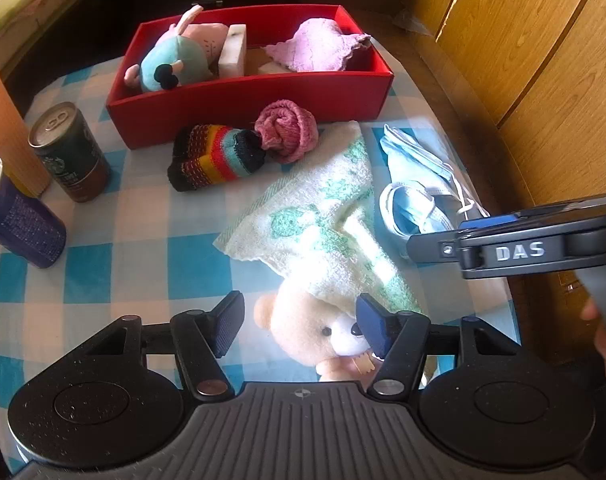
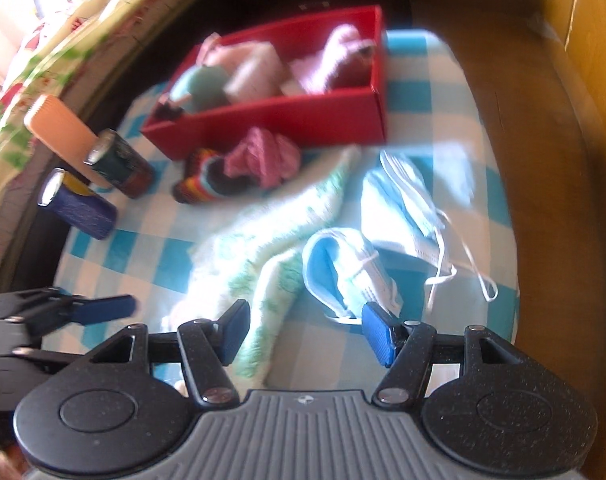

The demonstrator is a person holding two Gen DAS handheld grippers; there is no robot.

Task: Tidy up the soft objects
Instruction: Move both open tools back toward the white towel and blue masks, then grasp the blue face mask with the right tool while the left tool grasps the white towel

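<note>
From the left wrist camera, the left gripper [image 1: 299, 328] hangs over the near edge of the table [image 1: 103, 264], which wears a blue-and-white check cloth. Its jaws stand apart around the head of a cream teddy bear [image 1: 303, 332]; the right pad is at the bear's snout, the left pad clear of it. A white towel with green print [image 1: 323, 216] lies over the bear, its long axis running from the near edge up toward the red box [image 1: 247, 100] at the far edge. In the box sit a teal plush toy [image 1: 175, 64], a white block [image 1: 233, 50] and a lilac cloth [image 1: 319, 46]. Just before the box lie a striped knit sock [image 1: 215, 158] and a rolled pink cloth [image 1: 287, 128], touching. Blue face masks [image 1: 415, 184] lie by the right edge. At the left edge stand a dark can [image 1: 73, 152] with a Starbucks logo and a purple can [image 1: 19, 216]. The right gripper's body reads "DAS".

From the right wrist camera, blurred, the right gripper [image 2: 303, 332] hovers with jaws apart, nothing clamped; its right pad is just at the end of a folded face mask [image 2: 343, 268], its left pad above the towel's near end.
</note>
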